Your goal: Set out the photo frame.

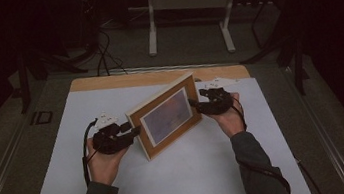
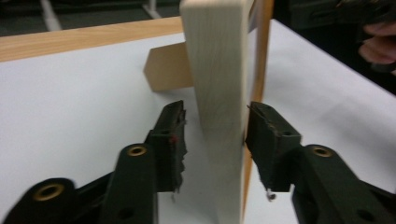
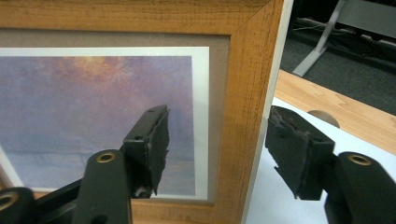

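A wooden picture frame (image 1: pixel 165 120) with a sunset print stands upright and angled on the white table (image 1: pixel 67 156). My left gripper (image 1: pixel 134 129) is at its left edge. In the left gripper view the jaws (image 2: pixel 215 135) straddle the frame's pale side (image 2: pixel 219 70): the right pad sits at the wood and the left pad stands a little off it. My right gripper (image 1: pixel 193 102) is at the frame's right edge. In the right gripper view it (image 3: pixel 217 140) is open around the frame's border (image 3: pixel 243 93), one jaw before the print and one behind the frame.
The frame's brown back prop (image 2: pixel 168 67) rests on the table behind it. A bare wooden strip (image 1: pixel 107 82) runs along the table's far edge. Beyond it are dark floor, cables (image 1: pixel 104 55) and a white stand's legs (image 1: pixel 185 4).
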`<state>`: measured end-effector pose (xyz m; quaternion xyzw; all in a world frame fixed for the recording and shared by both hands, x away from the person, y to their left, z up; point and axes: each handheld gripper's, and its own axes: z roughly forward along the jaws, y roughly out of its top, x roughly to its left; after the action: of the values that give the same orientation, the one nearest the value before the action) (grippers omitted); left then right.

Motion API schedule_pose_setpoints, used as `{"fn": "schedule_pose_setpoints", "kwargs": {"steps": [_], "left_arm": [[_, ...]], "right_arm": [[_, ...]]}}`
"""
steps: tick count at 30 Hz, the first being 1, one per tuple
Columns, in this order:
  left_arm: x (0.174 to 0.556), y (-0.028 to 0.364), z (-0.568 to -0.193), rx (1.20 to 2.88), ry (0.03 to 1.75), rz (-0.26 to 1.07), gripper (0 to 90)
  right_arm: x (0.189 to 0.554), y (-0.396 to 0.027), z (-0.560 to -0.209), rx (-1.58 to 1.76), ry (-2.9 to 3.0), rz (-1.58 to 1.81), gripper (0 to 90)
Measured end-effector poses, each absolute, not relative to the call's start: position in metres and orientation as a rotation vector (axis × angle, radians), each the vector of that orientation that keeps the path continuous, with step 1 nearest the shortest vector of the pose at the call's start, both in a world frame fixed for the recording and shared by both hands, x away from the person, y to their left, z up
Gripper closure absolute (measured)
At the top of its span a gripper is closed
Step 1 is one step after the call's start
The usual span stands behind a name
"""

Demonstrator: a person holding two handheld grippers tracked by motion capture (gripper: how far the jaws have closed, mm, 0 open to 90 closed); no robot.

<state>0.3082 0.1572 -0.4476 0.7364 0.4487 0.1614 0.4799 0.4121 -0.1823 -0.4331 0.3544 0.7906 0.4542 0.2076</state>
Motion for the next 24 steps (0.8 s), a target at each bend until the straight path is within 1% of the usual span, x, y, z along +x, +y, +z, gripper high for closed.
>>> {"fn": "schedule_pose_setpoints", "kwargs": {"steps": [2,3,4,9,16,21,24], "left_arm": [[0.309,0.158,-0.448,1.791,1.084,0.369,65.5],[0.309,0.158,-0.447,1.799,1.074,0.362,69.3],[0.309,0.157,-0.446,1.815,1.067,0.369,69.9],[0.315,0.163,-0.444,1.853,1.028,0.316,70.5],[0.327,0.171,-0.441,1.893,1.000,0.297,70.4],[0.333,0.175,-0.440,1.917,0.987,0.308,69.9],[0.335,0.178,-0.439,1.927,0.976,0.306,69.7]], "right_arm": [[0.414,-0.182,-0.433,0.990,2.195,1.273,36.0],[0.415,-0.183,-0.433,0.995,2.193,1.277,35.5],[0.416,-0.183,-0.433,1.001,2.191,1.283,35.1],[0.422,-0.187,-0.433,1.011,2.192,1.306,32.9],[0.430,-0.189,-0.434,1.025,2.196,1.342,28.3],[0.436,-0.185,-0.433,1.016,2.208,1.355,25.8],[0.442,-0.181,-0.433,1.009,2.216,1.386,22.6]]}}
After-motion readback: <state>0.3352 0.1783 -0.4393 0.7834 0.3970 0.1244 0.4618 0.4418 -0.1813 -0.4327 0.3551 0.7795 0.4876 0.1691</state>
